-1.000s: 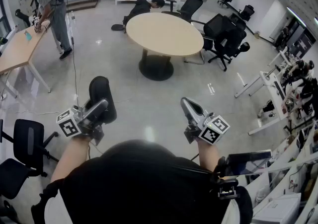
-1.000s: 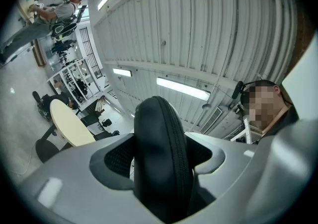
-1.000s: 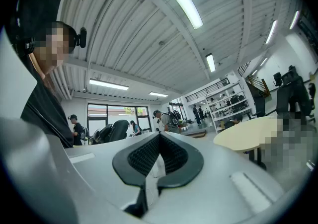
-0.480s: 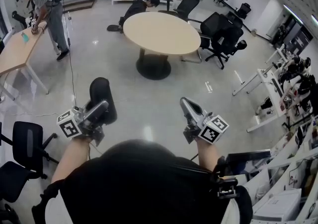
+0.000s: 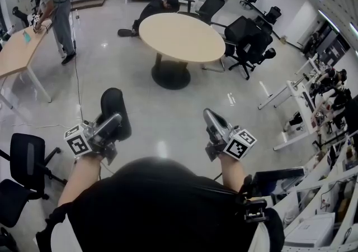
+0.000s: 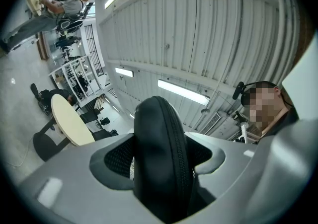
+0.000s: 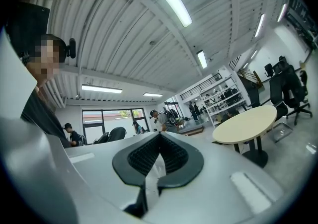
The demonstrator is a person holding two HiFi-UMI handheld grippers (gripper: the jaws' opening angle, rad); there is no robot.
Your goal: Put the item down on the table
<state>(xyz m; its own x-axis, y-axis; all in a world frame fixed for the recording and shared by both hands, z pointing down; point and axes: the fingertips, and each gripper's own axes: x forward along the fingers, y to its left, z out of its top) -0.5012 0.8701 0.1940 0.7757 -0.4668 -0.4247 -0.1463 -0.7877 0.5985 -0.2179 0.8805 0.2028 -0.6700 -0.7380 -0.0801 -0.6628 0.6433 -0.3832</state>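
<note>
A black oval zippered case (image 5: 114,109) stands on edge between the jaws of my left gripper (image 5: 111,123), which is shut on it. In the left gripper view the case (image 6: 160,154) fills the gap between both pads, zip facing the camera. My right gripper (image 5: 209,117) is held beside it at the same height, over the floor, with nothing in it. In the right gripper view its pads (image 7: 149,157) meet and the right gripper (image 7: 158,143) is shut. The round beige table (image 5: 182,36) stands well ahead of both grippers, its top bare.
Black office chairs (image 5: 250,38) crowd the table's right side, and another chair (image 5: 25,162) sits low at my left. A person (image 5: 56,5) stands at a wooden desk (image 5: 17,52) far left. Someone crouches behind the table (image 5: 156,8). White desks (image 5: 296,100) line the right.
The head view has shifted a little, so the table and desk sit slightly elsewhere in frame. Both grippers keep their places and the case stays in the left one.
</note>
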